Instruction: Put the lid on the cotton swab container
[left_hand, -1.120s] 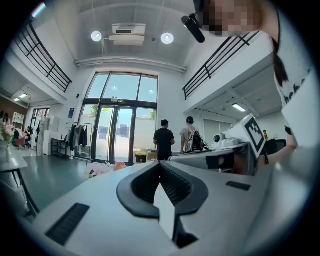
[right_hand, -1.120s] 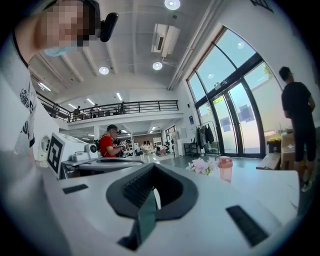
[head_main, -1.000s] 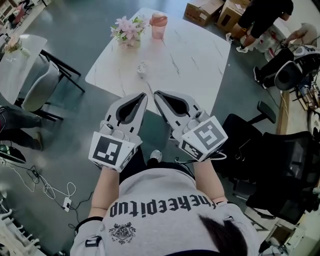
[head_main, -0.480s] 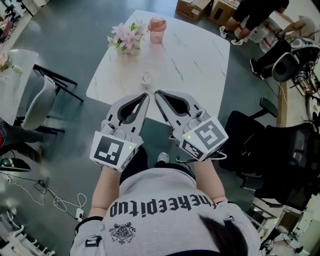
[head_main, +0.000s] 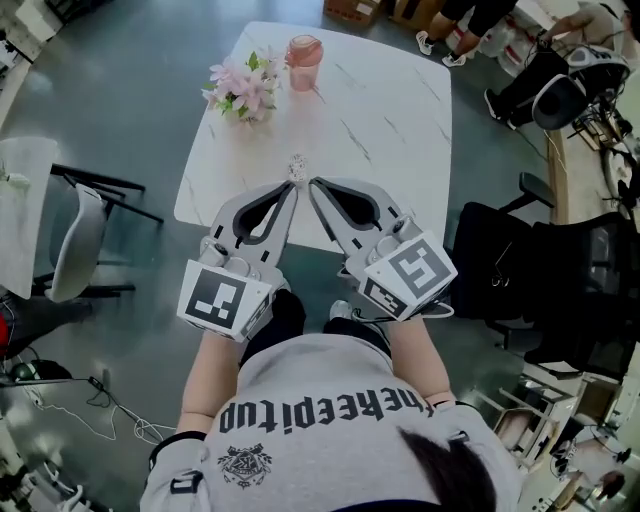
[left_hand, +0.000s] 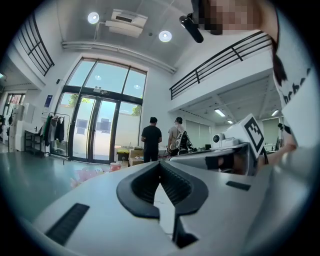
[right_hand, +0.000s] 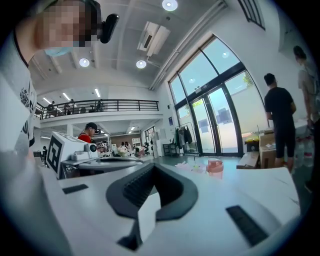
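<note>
Far left, one white chair (head_main: 75, 245) stands on the grey floor, well apart from the one white marble table (head_main: 400, 120). On that table I count three things. One bunch of pink flowers (head_main: 238, 88) sits at the far left corner, with one pink cup (head_main: 303, 55) near it. One small cotton swab container (head_main: 297, 166) stands alone by the near edge. None of them shows a label I can read; they are too small here. I cannot tell whether the container's lid is on.

Now your hands. Your left gripper (head_main: 291, 190) is pressed together, tips meeting, with nothing pinched. Its own view shows only pale tabletop through the loop of the dark pads. The left marker cube (head_main: 215, 300) carries a black-and-white square pattern, no words.

The container sits just past the tips, in line with the narrow gap between your two grippers.

Your right gripper (head_main: 314, 187) is likewise closed on nothing, pads meeting at the tip. The right marker cube (head_main: 410, 272) shows another square pattern. That makes two grippers and two cubes.

One line of lettering runs across your shirt (head_main: 330, 400). It seems to end in "itup", but I cannot read the rest for certain.

Right of you stand black office chairs (head_main: 500, 270). In the left gripper view, two people (left_hand: 151, 140) stand beside the glass doors (left_hand: 95, 130).
</note>
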